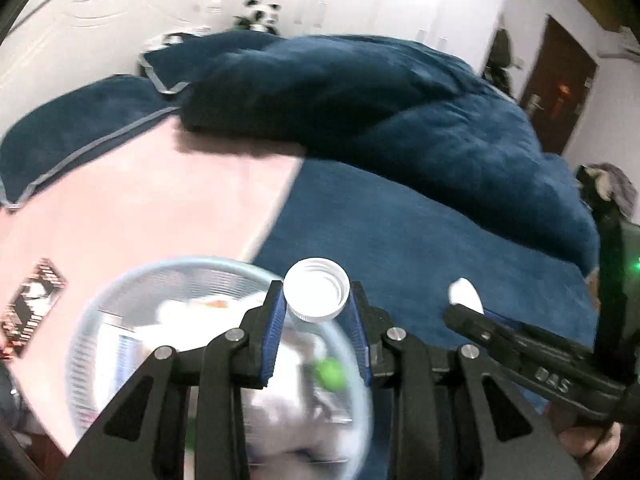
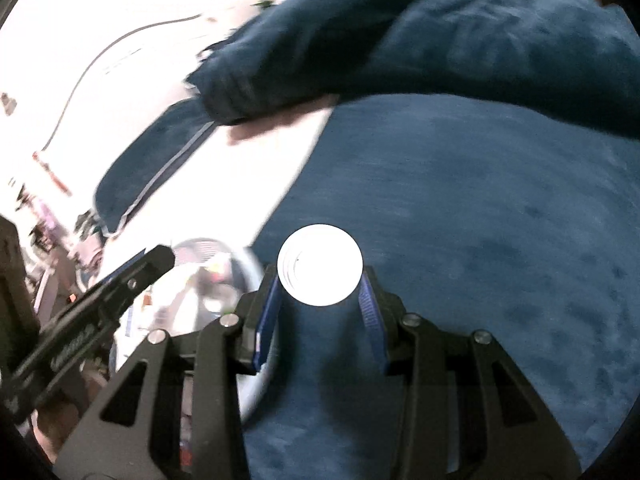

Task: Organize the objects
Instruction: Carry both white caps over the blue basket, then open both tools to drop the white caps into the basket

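Observation:
My left gripper (image 1: 317, 300) is shut on a clear plastic bottle (image 1: 296, 392) just below its open white threaded neck (image 1: 318, 289), held above the bed. My right gripper (image 2: 320, 276) is shut on a round white bottle cap (image 2: 320, 265), held over the blue blanket. The right gripper also shows in the left wrist view (image 1: 500, 340) at the lower right, with the white cap (image 1: 466, 296) at its tip. The left gripper also shows in the right wrist view (image 2: 120, 280) at the lower left. The two grippers are apart.
A clear round plastic tub (image 1: 160, 280) with mixed items sits below the left gripper, on the pink sheet (image 1: 140, 208). A dark blue blanket (image 1: 400, 232) and a heaped blue duvet (image 1: 360, 92) cover the bed. A panda toy (image 1: 262, 14) sits by the headboard.

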